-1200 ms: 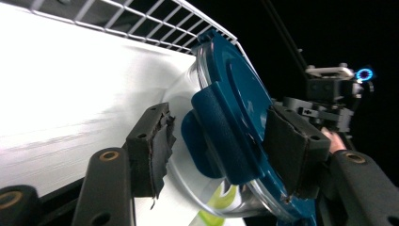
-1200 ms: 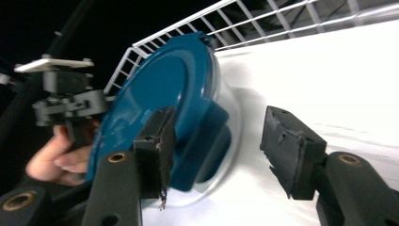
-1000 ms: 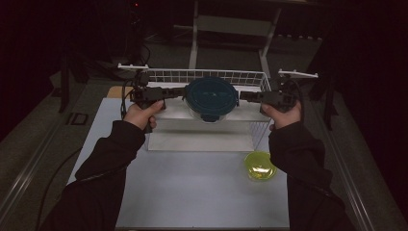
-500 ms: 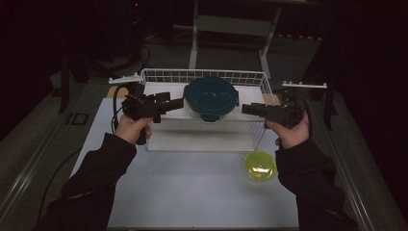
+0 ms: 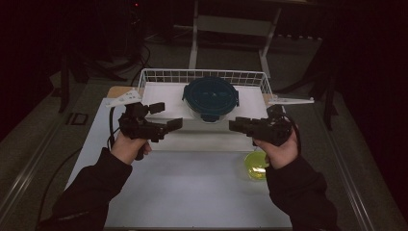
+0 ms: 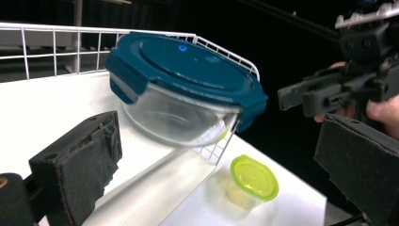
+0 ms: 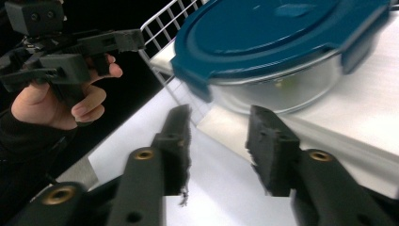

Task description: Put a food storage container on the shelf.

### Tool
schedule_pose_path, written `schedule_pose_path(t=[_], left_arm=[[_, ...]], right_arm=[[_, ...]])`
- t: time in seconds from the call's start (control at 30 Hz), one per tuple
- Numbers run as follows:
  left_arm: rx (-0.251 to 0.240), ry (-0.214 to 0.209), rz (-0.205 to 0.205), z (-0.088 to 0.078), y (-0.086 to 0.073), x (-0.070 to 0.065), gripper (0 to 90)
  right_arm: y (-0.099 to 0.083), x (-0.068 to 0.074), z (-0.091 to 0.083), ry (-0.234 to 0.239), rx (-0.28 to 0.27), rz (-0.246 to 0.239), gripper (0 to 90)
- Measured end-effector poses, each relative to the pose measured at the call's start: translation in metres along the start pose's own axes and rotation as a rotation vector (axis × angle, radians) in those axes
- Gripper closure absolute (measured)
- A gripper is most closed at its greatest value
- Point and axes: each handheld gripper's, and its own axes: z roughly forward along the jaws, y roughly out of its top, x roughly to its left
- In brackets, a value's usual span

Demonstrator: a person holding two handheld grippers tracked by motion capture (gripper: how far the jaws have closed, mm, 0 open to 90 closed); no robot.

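Lidded glass bowl (image 5: 210, 98) rests at wire tray's (image 5: 149, 76) front edge; both grippers' fingers apart, empty; left gripper (image 5: 166, 117) opening, right gripper (image 5: 239, 125) closing: withdraw level, clear of the lid

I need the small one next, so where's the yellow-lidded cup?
In the high view the cup sits on the table's right side, in front of the wire tray and just beside the right hand.
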Motion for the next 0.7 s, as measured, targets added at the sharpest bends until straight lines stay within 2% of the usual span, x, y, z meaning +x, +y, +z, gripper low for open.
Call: schedule_pose_path(t=[0.13,0.2,0.27,0.47,0.6,0.7], left_arm=[[0.019,0.014,0.026,-0.003,-0.014,-0.006,0.0],[0.027,0.004,0.036,-0.005,-0.021,-0.008,0.0],[0.041,0.004,0.040,-0.007,-0.029,-0.009,0.0],[0.072,0.051,0.057,-0.011,-0.055,-0.015,0.0],[0.092,0.048,0.062,-0.007,-0.071,-0.020,0.0],[0.089,0.046,0.072,-0.004,-0.078,-0.024,0.0]], right_arm=[[-0.003,0.011,0.010,-0.016,0.025,-0.029,78.6],[-0.004,0.015,0.015,-0.004,0.039,-0.042,88.6],[-0.005,0.018,0.020,0.003,0.043,-0.036,89.9],[-0.001,0.022,0.038,0.018,0.058,-0.025,90.0],[0.004,0.023,0.048,0.003,0.061,-0.025,90.0],[0.007,0.019,0.054,-0.002,0.061,-0.007,90.0]])
